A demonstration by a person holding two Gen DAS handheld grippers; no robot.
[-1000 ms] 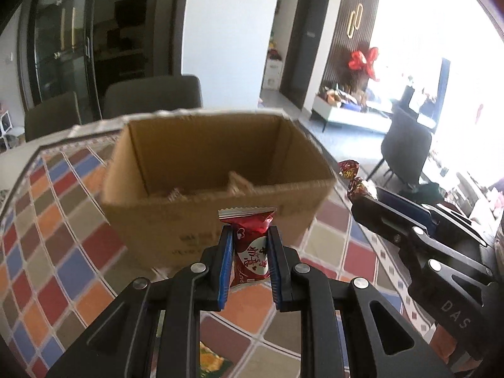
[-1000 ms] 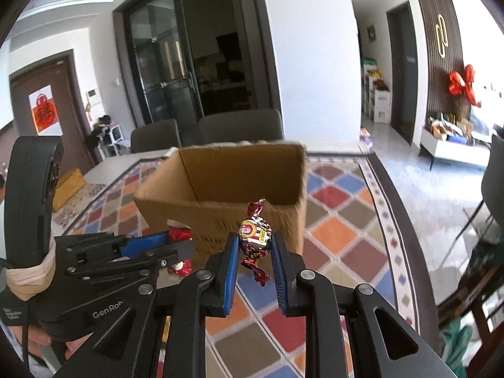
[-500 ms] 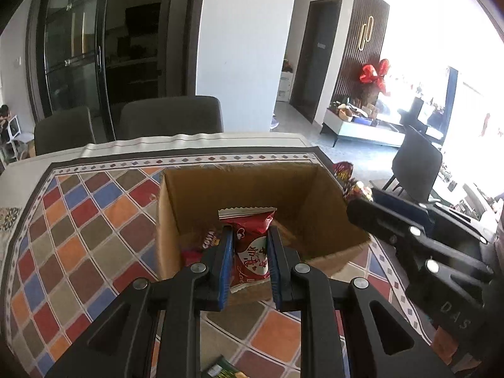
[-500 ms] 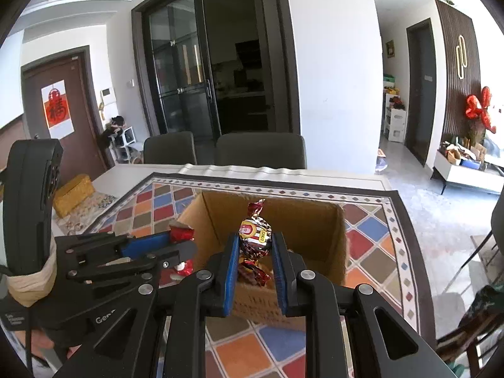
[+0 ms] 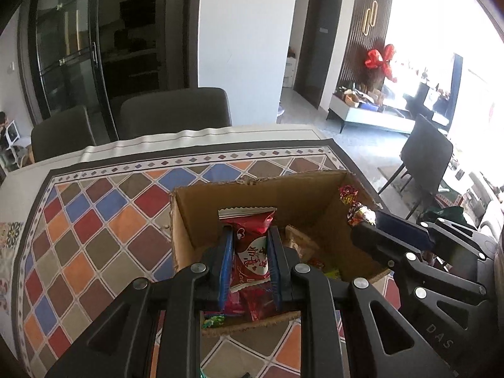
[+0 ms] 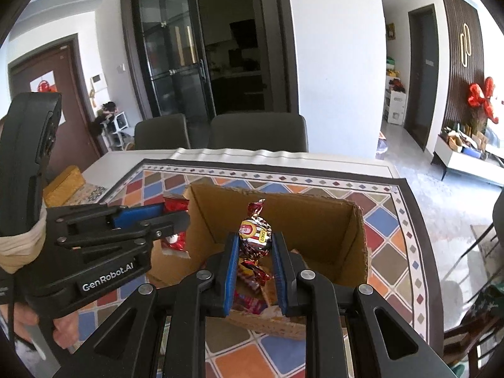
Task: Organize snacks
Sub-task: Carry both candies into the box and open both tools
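An open cardboard box (image 5: 252, 189) (image 6: 356, 245) stands on a chequered tablecloth and holds several snacks. My left gripper (image 5: 249, 239) is shut on a red snack packet (image 5: 252, 252) and holds it over the box's left part. My right gripper (image 6: 255, 242) is shut on a foil-wrapped candy (image 6: 255, 236) and holds it over the box's opening. The right gripper (image 5: 371, 223) with its candy (image 5: 356, 211) shows at the box's right wall in the left wrist view. The left gripper (image 6: 176, 217) with the red packet (image 6: 174, 204) shows at the box's left wall in the right wrist view.
The colourful tablecloth (image 5: 94, 220) covers the table around the box. Two dark chairs (image 6: 258, 132) stand at the table's far edge. A yellow pad (image 6: 63, 186) lies at the table's left. Another chair (image 5: 428, 157) stands off the right side.
Both grippers have risen and moved forward with their snacks. They were in front of the box's near wall and now hang over its open top, looking down inside.
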